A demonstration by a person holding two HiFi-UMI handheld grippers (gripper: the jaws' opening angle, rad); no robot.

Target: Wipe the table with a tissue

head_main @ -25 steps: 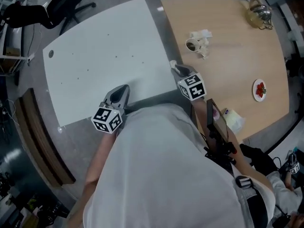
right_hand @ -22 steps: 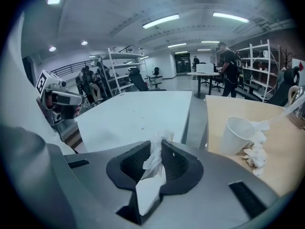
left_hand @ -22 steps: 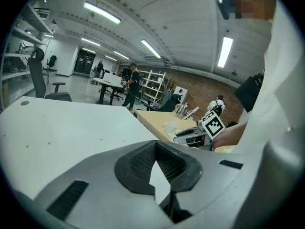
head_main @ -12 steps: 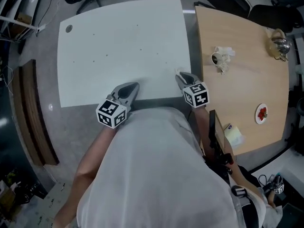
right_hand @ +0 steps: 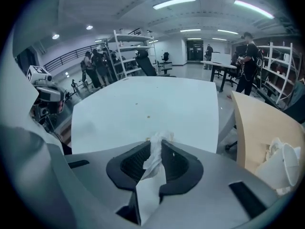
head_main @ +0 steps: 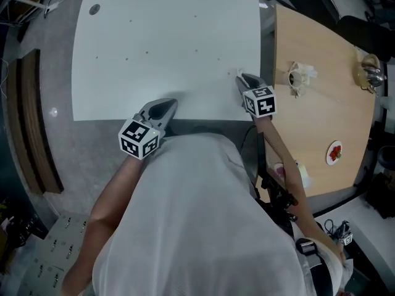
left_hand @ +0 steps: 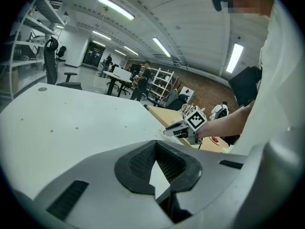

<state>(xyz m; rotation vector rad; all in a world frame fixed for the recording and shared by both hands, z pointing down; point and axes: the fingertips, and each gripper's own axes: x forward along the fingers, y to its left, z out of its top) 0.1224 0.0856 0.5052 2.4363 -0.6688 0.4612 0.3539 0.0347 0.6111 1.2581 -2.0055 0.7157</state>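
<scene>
The white table (head_main: 166, 42) fills the upper head view, with small dark specks (head_main: 147, 53) scattered on it. My right gripper (head_main: 241, 77) hovers over its near right corner, shut on a crumpled white tissue (right_hand: 156, 162) that pokes out past the fingertips (right_hand: 167, 144). My left gripper (head_main: 169, 105) is at the table's near edge, left of the right one, shut with nothing in it. In the left gripper view its jaws (left_hand: 155, 143) meet at the tip, and the right gripper (left_hand: 183, 128) shows beyond. A few specks (right_hand: 148, 117) lie on the white table (right_hand: 157, 99) ahead of the tissue.
A wooden table (head_main: 321, 116) stands to the right across a narrow gap, bearing a cup with tissue (head_main: 296, 77), a teapot (head_main: 368, 66) and a small plate of strawberries (head_main: 335, 153). A round hole (head_main: 94, 8) marks the white table's far left corner. Shelves and people stand far off.
The view has swung so the white table sits squarer in front. My right gripper, with the tissue, has come from the gap between the tables onto the white table's near right corner.
</scene>
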